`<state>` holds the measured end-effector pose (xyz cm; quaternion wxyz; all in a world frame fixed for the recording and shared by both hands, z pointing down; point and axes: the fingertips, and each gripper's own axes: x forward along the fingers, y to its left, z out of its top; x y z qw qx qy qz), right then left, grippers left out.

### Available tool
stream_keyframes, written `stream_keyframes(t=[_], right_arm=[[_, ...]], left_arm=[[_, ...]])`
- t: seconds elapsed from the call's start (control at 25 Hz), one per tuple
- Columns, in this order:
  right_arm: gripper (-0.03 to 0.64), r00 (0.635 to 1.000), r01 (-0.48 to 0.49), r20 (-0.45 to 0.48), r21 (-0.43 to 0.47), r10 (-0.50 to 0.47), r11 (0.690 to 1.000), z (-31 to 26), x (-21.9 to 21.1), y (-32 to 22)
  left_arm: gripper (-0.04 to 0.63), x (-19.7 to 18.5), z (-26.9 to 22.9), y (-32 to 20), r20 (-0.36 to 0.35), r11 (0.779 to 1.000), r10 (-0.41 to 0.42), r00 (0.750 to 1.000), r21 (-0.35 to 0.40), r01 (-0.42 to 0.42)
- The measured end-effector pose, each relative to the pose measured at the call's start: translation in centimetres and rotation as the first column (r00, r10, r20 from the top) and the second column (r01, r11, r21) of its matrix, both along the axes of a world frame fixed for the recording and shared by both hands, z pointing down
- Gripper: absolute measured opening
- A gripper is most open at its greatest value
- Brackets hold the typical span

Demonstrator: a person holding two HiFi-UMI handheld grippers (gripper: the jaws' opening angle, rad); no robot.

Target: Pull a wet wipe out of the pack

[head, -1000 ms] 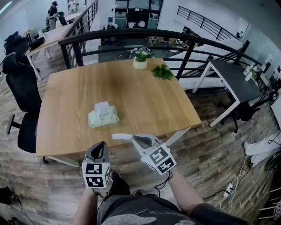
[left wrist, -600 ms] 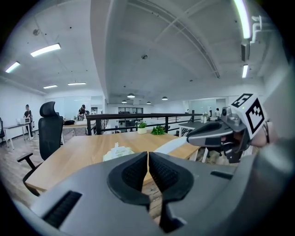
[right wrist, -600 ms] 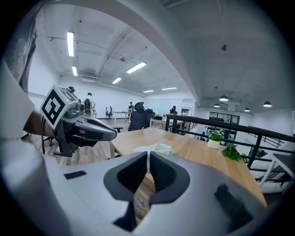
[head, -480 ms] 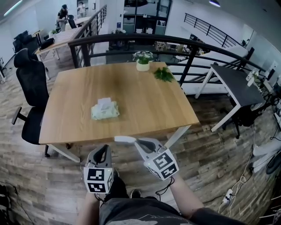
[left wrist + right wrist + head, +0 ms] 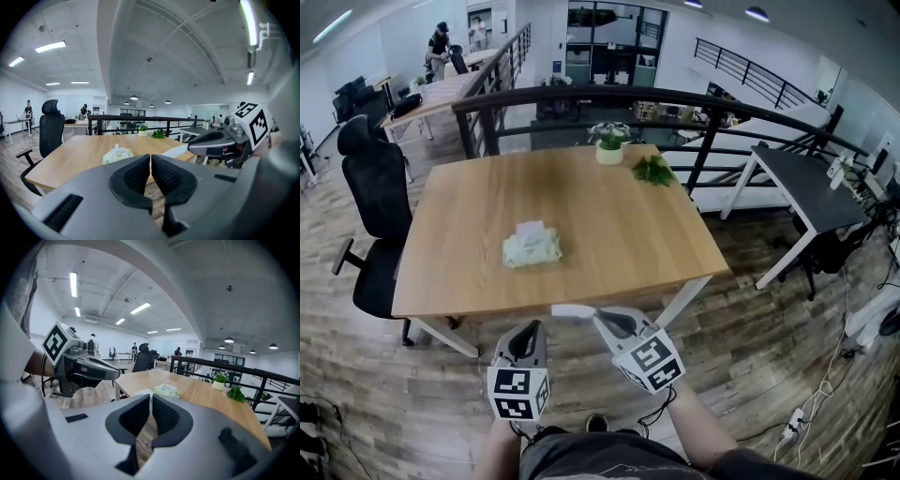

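Now right hand-held gripper (image 5: 598,315) pinches a wipe (image 5: 570,309), left hand-held gripper (image 5: 528,330) closed empty; pack (image 5: 534,251) holds a protruding sheet (image 5: 530,228).

Wooden table (image 5: 609,234) on a plank floor, three things on top.
A pack of wet wipes (image 5: 532,247) lies left of centre; at the far edge stand a potted plant (image 5: 609,145) and, just beside it, what looks like a leafy green sprig (image 5: 653,171).

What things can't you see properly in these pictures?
- Writing on the wipe pack: too small in every view.
- The pale strip at the right hand-held gripper: too small in the head view to call a wipe; mostly behind the jaws in the right gripper view.
- Far legs of the table: hidden under its top, head view.
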<state>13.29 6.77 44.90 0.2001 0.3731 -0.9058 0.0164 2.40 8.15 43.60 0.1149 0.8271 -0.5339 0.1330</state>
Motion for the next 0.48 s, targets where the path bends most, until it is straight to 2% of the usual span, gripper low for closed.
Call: stream_keyframes(t=[0.48], right_arm=[[0.032, 0.999, -0.042, -0.023, -0.018, 0.042, 0.999, -0.2, -3.3, -0.5]], left_arm=[[0.017, -3.9, -0.2, -0.9, 0.008, 0.999, 0.029, 1.000, -0.021, -0.029]])
